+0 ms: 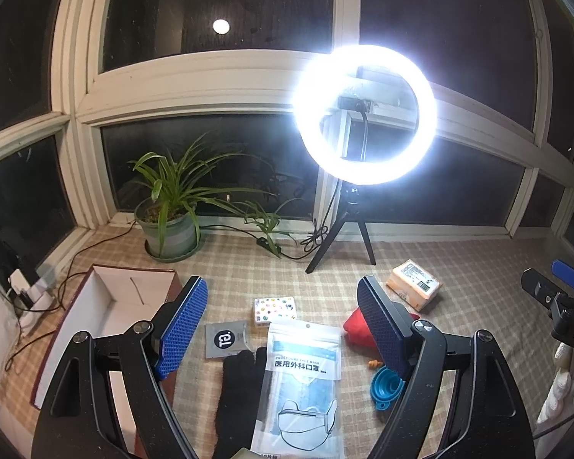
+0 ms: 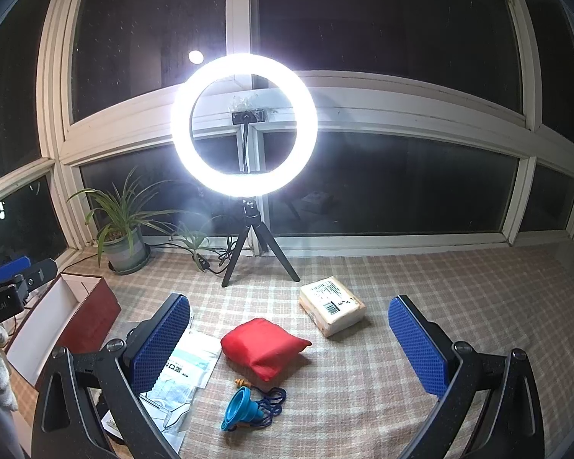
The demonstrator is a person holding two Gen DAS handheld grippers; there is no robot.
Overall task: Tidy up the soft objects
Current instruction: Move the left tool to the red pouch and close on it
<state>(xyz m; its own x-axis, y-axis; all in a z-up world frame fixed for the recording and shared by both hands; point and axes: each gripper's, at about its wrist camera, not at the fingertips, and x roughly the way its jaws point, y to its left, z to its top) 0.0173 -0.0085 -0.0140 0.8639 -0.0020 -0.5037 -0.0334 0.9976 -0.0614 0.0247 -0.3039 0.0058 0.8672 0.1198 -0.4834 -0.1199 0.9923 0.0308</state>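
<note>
On a checked cloth lie a face-mask packet, a black glove partly under it, a grey sachet, a small patterned card pack, a red soft pouch, a tissue pack and a blue funnel with cord. My left gripper is open and empty above the mask packet. My right gripper is open and empty, with the red pouch between its fingers' lines of sight. The mask packet also shows in the right wrist view.
An open red box with a white inside stands at the left. A potted plant and a lit ring light on a tripod stand at the back by the window. Cables run along the left edge.
</note>
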